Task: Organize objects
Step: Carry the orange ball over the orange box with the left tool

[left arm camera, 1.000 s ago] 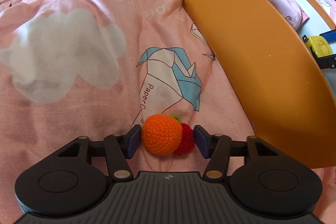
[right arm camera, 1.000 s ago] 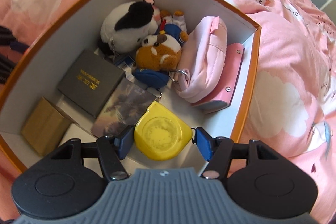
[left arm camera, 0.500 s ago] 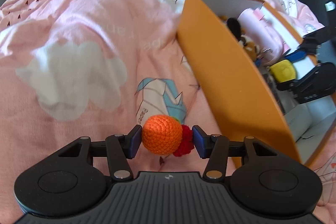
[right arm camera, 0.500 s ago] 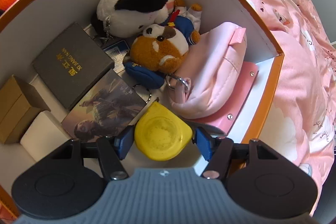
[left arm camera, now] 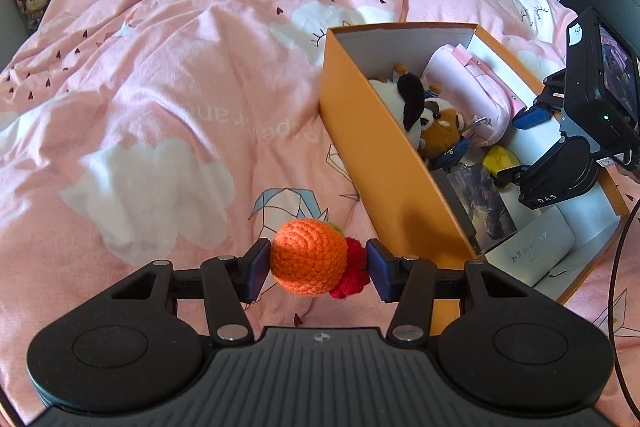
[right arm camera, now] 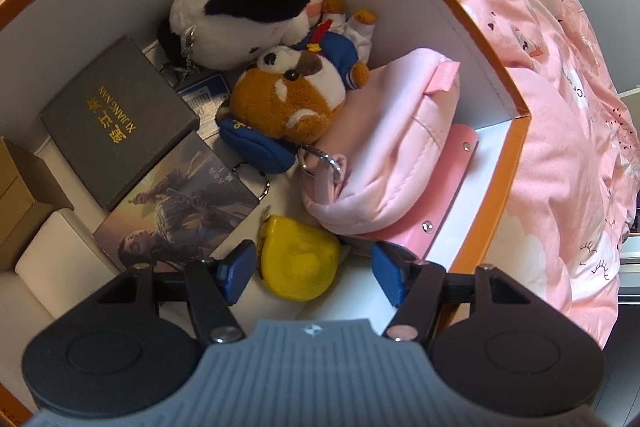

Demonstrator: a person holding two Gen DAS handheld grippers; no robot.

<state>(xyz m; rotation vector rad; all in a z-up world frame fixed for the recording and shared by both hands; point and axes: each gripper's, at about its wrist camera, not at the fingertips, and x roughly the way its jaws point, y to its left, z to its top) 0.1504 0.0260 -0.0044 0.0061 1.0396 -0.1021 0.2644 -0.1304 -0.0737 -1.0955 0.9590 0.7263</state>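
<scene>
One crocheted orange toy point(left arm camera: 308, 257), with a red knitted piece point(left arm camera: 352, 277) at its right side, is clamped between the two blue pads of the left tool point(left arm camera: 318, 269), which is held level above the pink bedspread point(left arm camera: 160, 87), just left of the orange box point(left arm camera: 384, 163). One yellow tape measure point(right arm camera: 298, 259) lies on the white box floor, touching the left pad point(right arm camera: 236, 269) of the right tool point(right arm camera: 314, 273) but apart from the right pad; that tool is spread wide and grips nothing, pointing steeply down into the box. The box also holds two plush toys, a black-and-white one point(right arm camera: 244, 15) and a brown-and-white one point(right arm camera: 292, 95), one blue pouch point(right arm camera: 252, 145), one pink padded case point(right arm camera: 392, 151) resting on one flat pink wallet point(right arm camera: 440, 187), one dark grey box with gold lettering point(right arm camera: 116, 115), one picture card point(right arm camera: 180, 203), one brown carton point(right arm camera: 20, 195) and one white block point(right arm camera: 64, 267). In the left wrist view the right tool point(left arm camera: 560, 163) reaches into the near end of the box from the right.
</scene>
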